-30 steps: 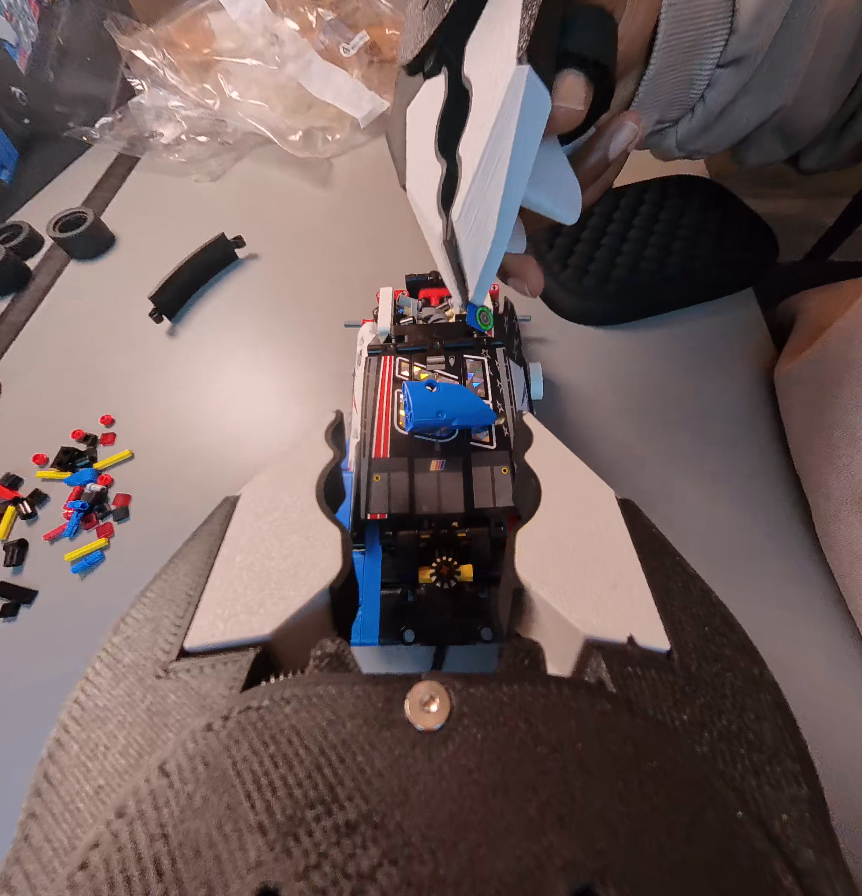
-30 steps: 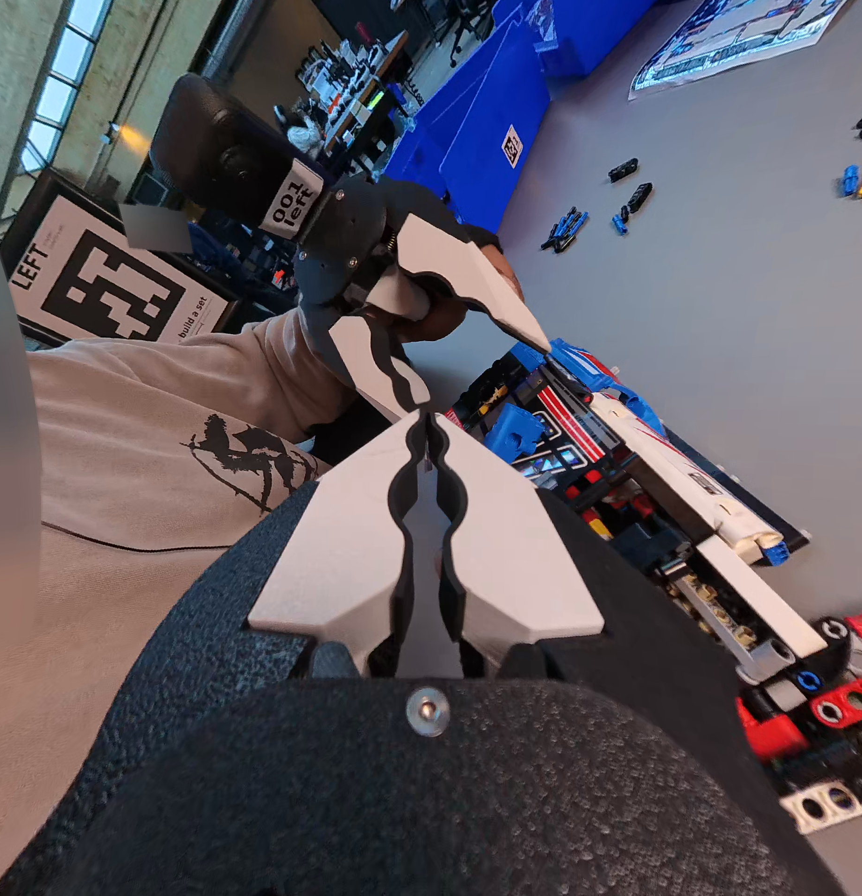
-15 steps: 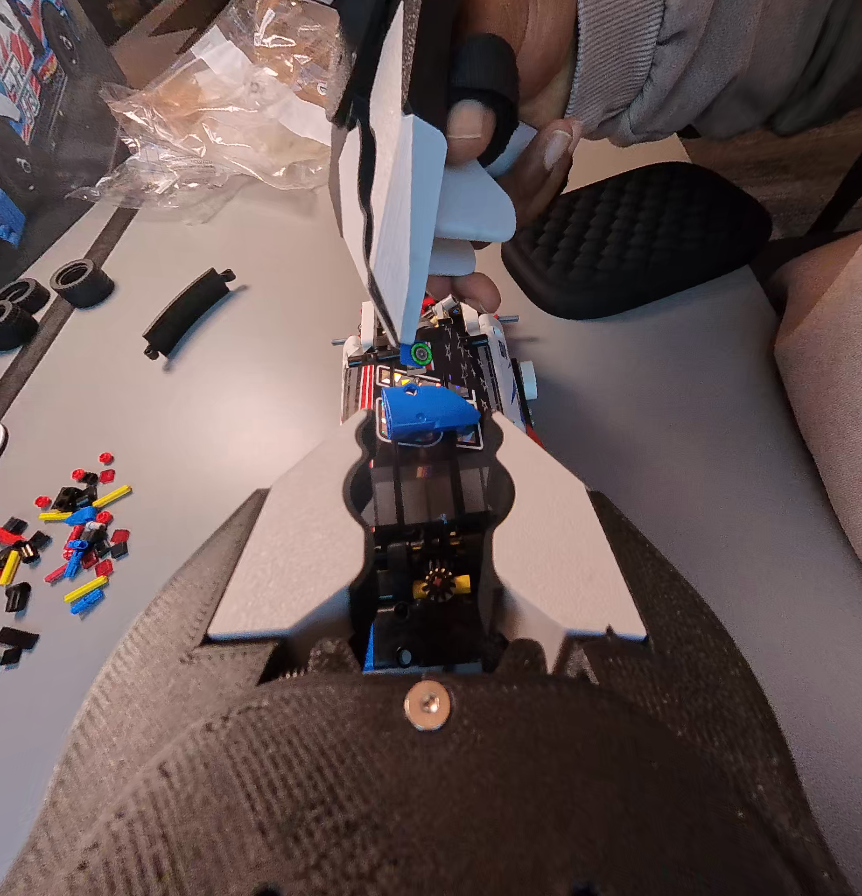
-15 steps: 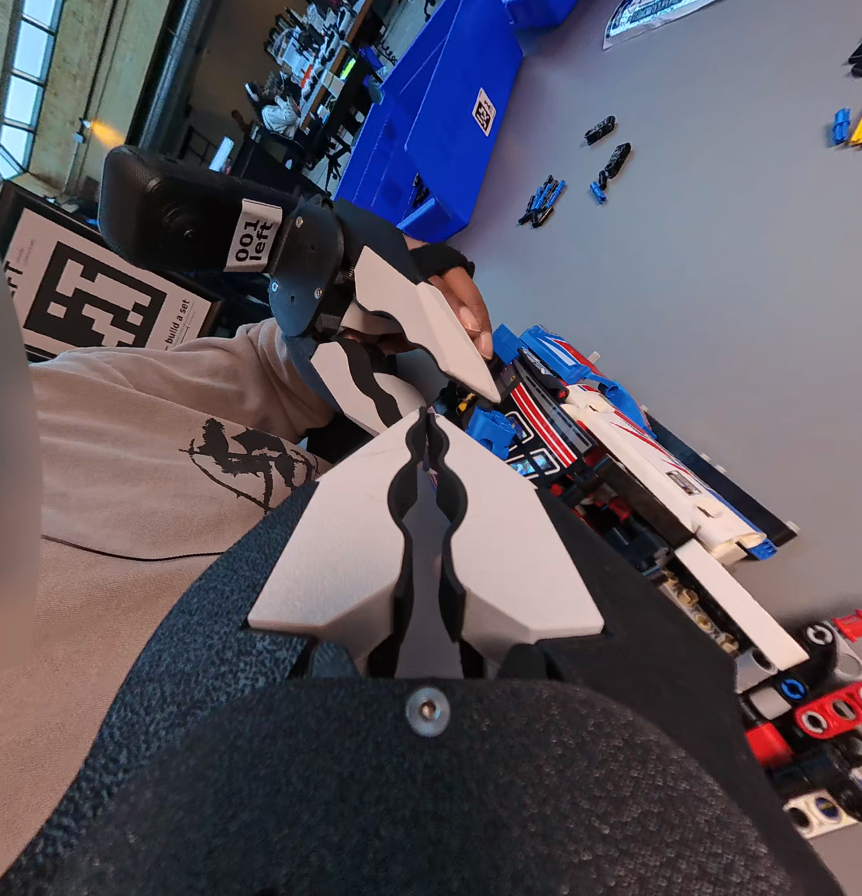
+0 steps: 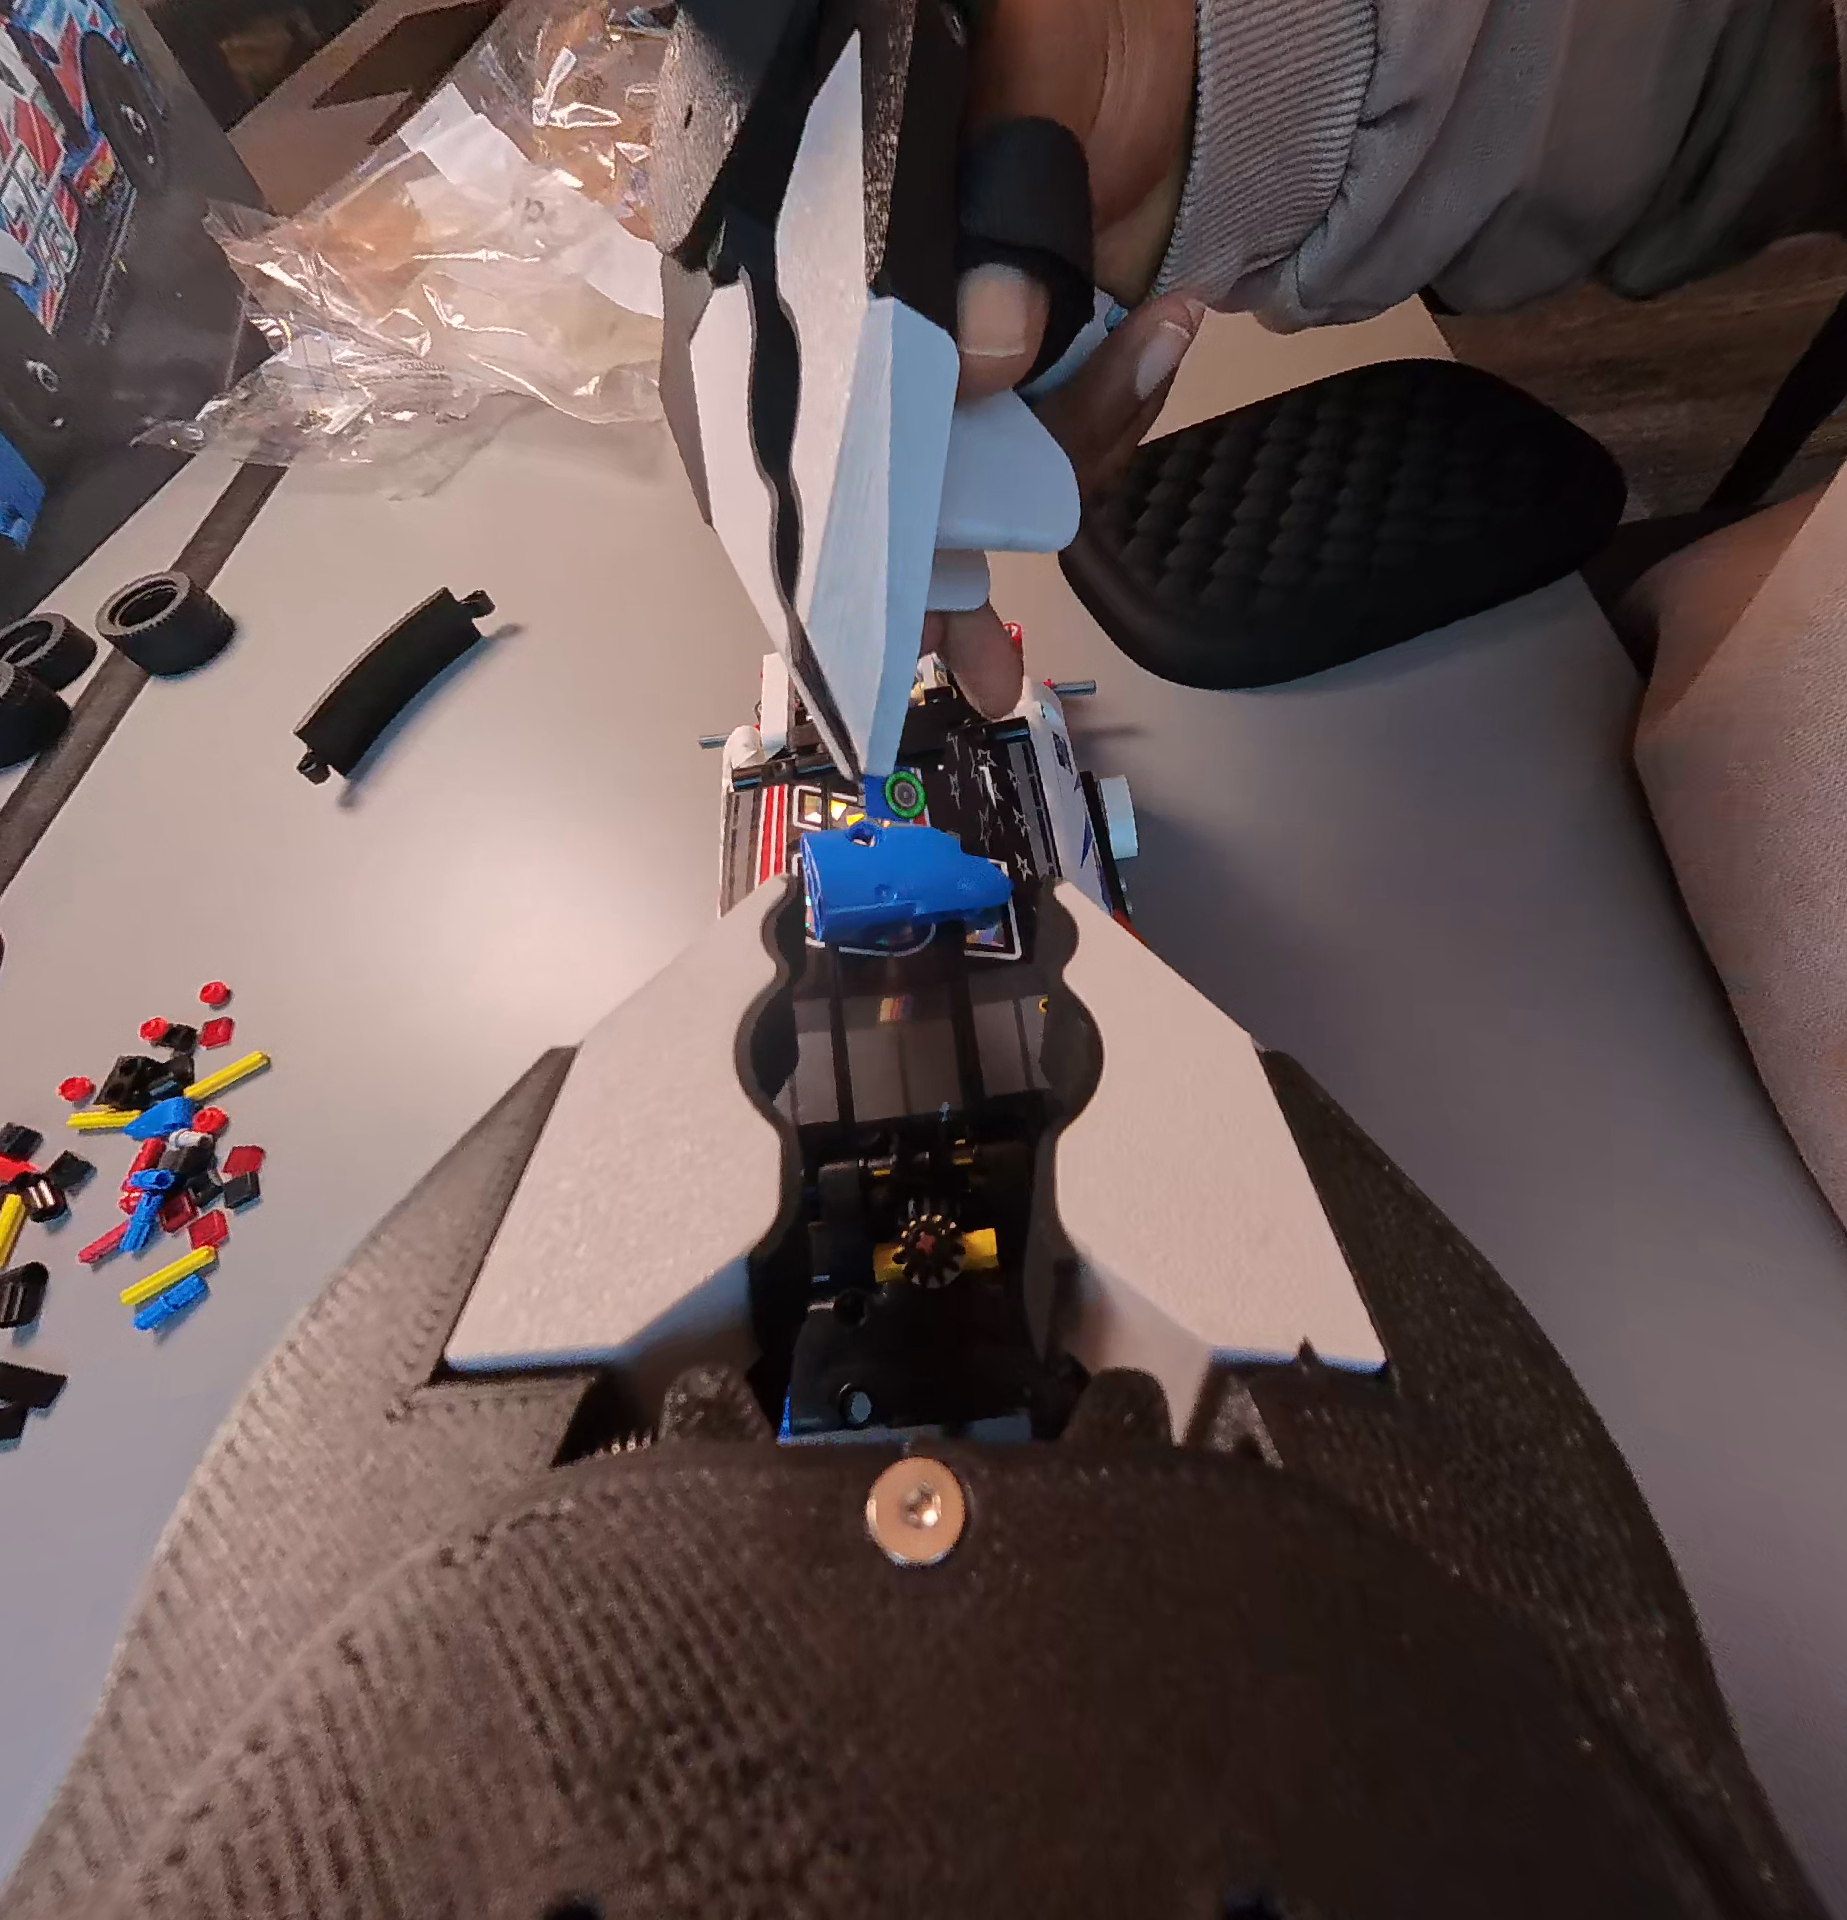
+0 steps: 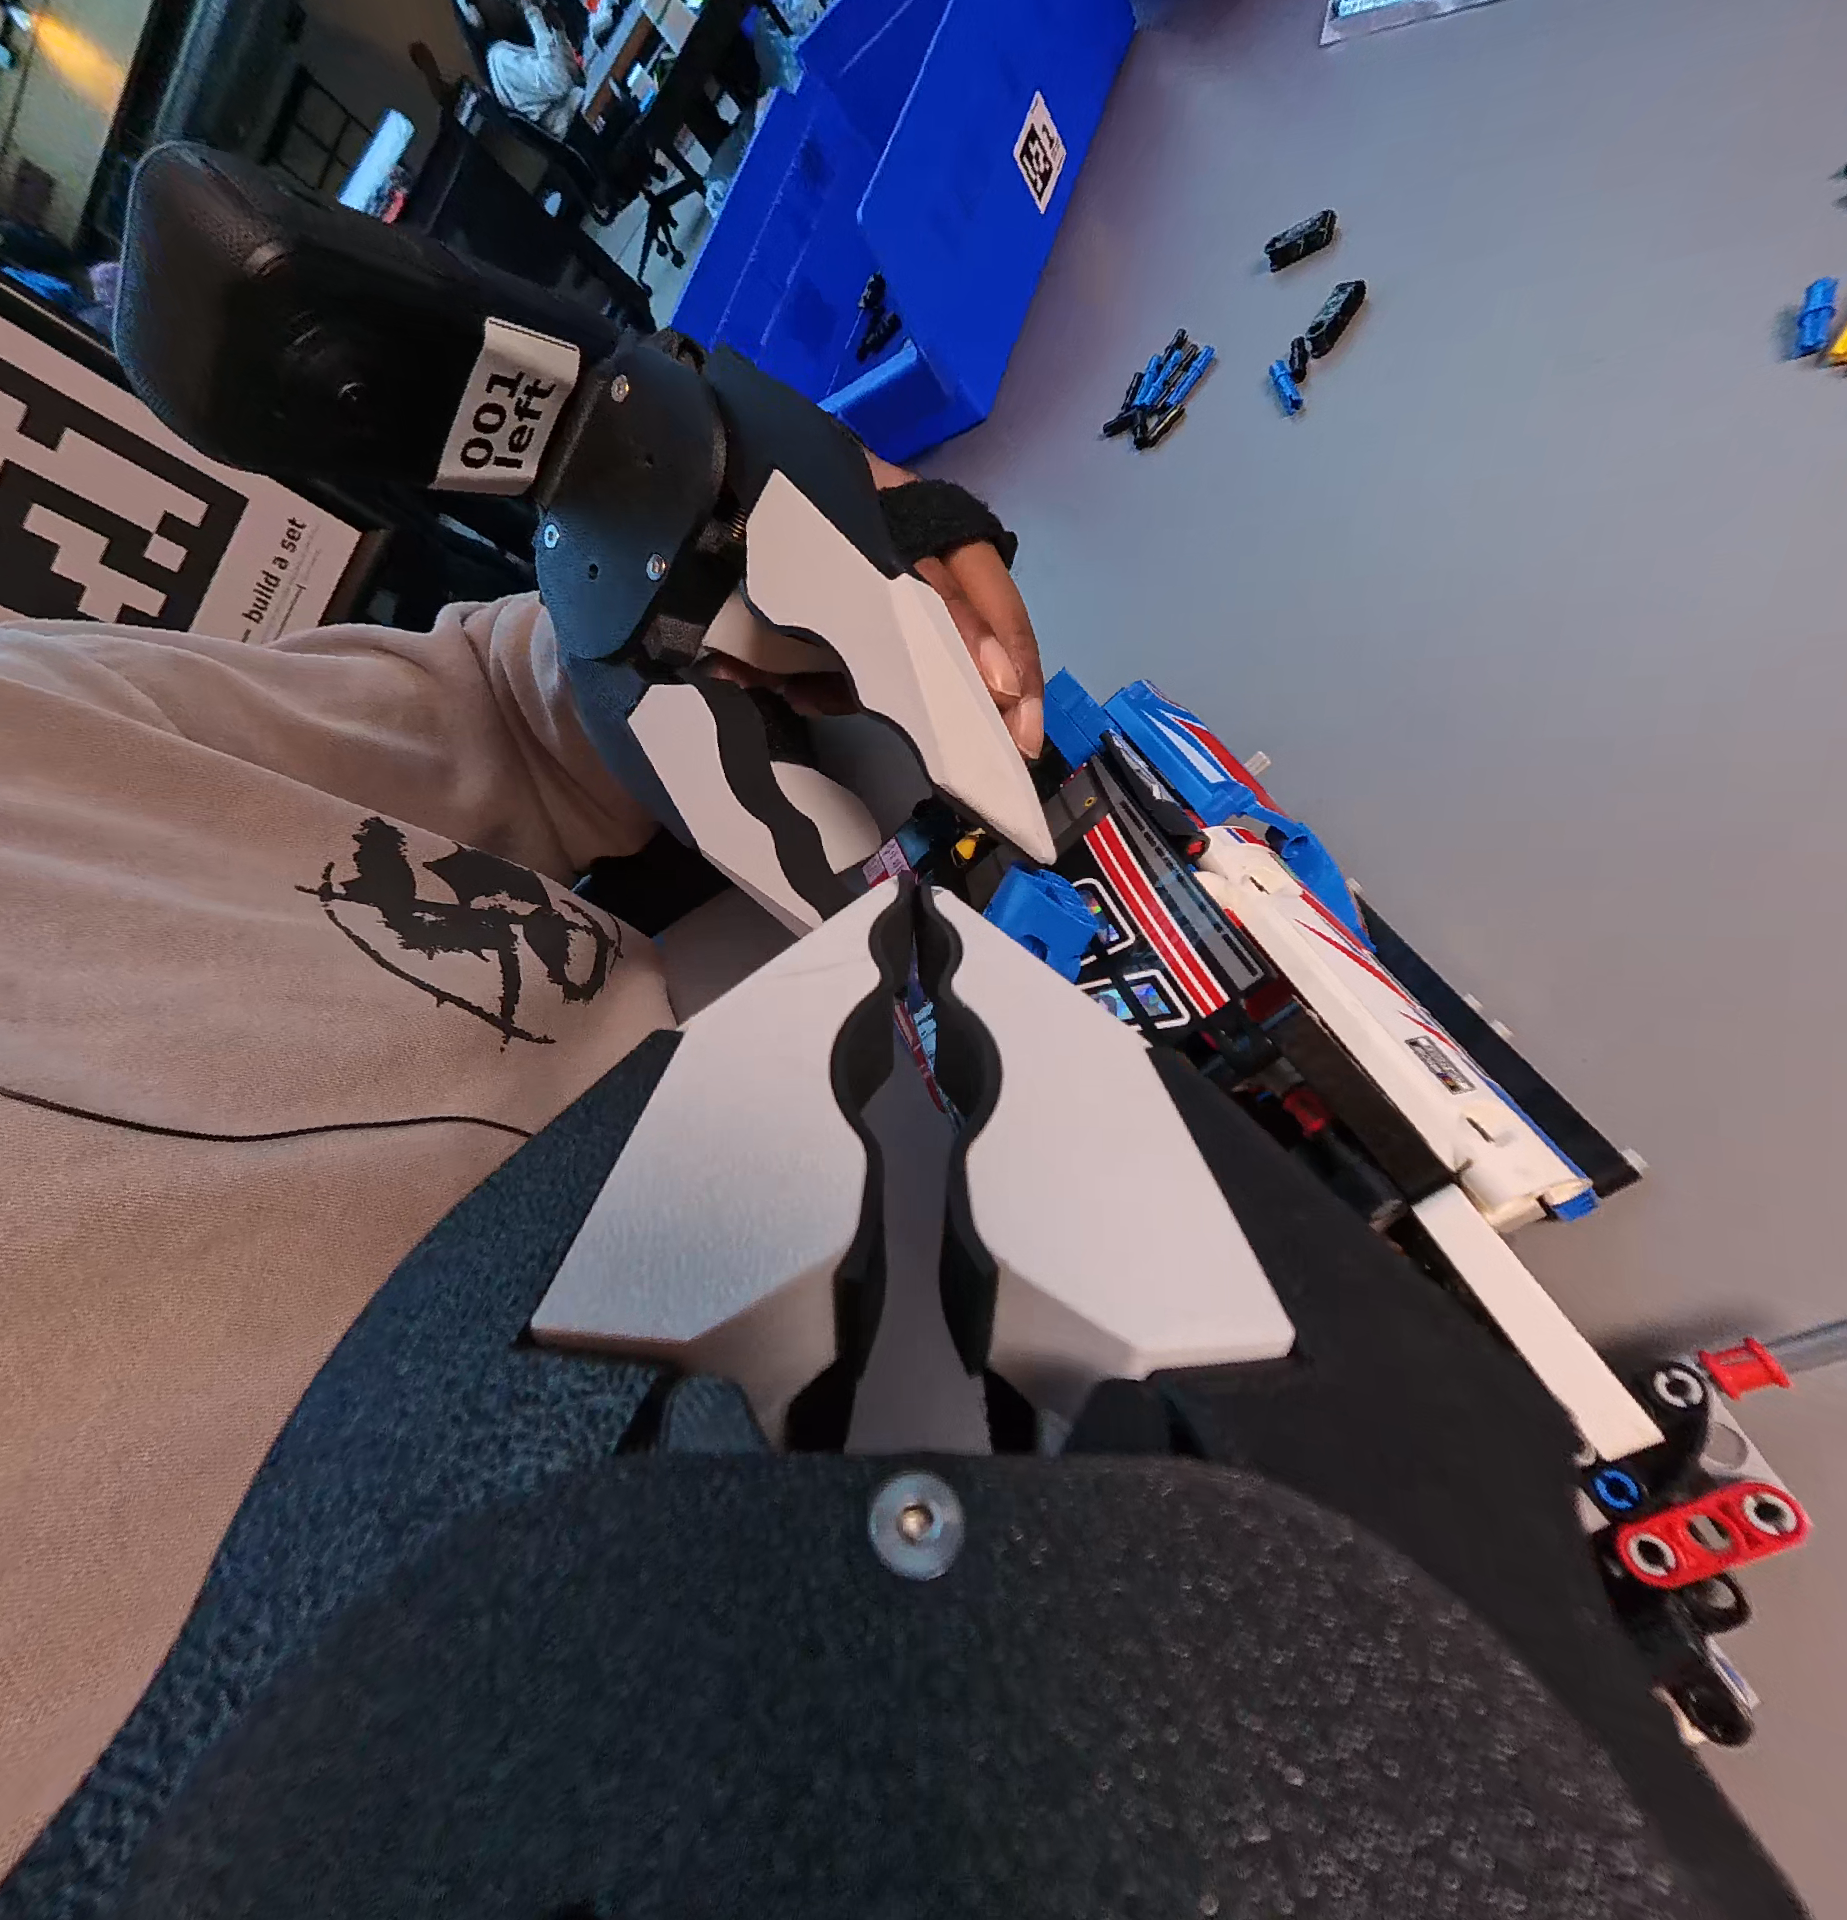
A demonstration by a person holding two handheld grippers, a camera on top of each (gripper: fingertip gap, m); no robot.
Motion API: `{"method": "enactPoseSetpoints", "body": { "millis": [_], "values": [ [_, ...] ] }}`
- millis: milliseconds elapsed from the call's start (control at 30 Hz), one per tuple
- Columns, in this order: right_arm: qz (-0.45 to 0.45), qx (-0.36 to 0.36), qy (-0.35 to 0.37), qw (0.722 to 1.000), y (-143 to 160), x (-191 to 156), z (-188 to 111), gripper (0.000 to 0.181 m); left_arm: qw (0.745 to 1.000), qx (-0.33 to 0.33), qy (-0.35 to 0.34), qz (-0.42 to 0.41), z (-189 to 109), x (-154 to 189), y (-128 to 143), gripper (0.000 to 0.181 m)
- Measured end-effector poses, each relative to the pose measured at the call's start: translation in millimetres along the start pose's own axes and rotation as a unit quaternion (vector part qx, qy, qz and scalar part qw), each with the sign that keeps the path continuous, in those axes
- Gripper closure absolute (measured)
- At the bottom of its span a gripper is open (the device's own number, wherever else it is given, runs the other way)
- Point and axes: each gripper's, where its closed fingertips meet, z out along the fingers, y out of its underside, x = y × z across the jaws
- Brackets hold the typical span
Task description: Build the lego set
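The lego car [image 5: 898,1049], black with red, white and blue panels, lies on the grey table between my left gripper's fingers. My left gripper [image 5: 919,904] is shut on its body near one end. A blue scoop piece [image 5: 898,883] sits on the car's roof just past the fingertips. My right gripper [image 5: 865,764] comes down from above, shut on a small blue piece with a green ring [image 5: 901,795], touching the roof right behind the scoop. In the right wrist view, my right gripper [image 6: 914,896] is closed beside the scoop [image 6: 1044,920], and the left gripper [image 6: 898,821] straddles the car [image 6: 1314,1039].
Loose small pieces [image 5: 140,1164] lie on the table at left, with black tyres [image 5: 160,623], a black curved piece [image 5: 389,675] and plastic bags [image 5: 431,281] farther back. A black chair seat [image 5: 1334,520] is at the right. A blue bin [image 6: 950,208] and pins [image 6: 1158,384] are beyond the car. My two grippers' fingertips are within a few centimetres of each other.
My right gripper has moved left across the car's roof with the small blue piece, ending just behind the scoop. My left gripper has slid farther along the car, its fingers closer together.
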Motion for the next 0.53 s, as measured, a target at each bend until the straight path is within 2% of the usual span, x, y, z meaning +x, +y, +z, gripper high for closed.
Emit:
{"method": "enactPoseSetpoints", "body": {
  "millis": [233,533],
  "values": [
    [-0.023,0.029,0.002,0.999,-7.1,-2.2,-6.0,0.181,1.000,0.007,-0.003,-0.008,-2.2,-0.1,1.7,0.139],
    [0.023,0.004,0.002,1.000,0.4,4.5,-0.4,0.181,1.000,0.003,-0.004,-0.009,1.0,-0.2,4.4,0.139]
  ]
}}
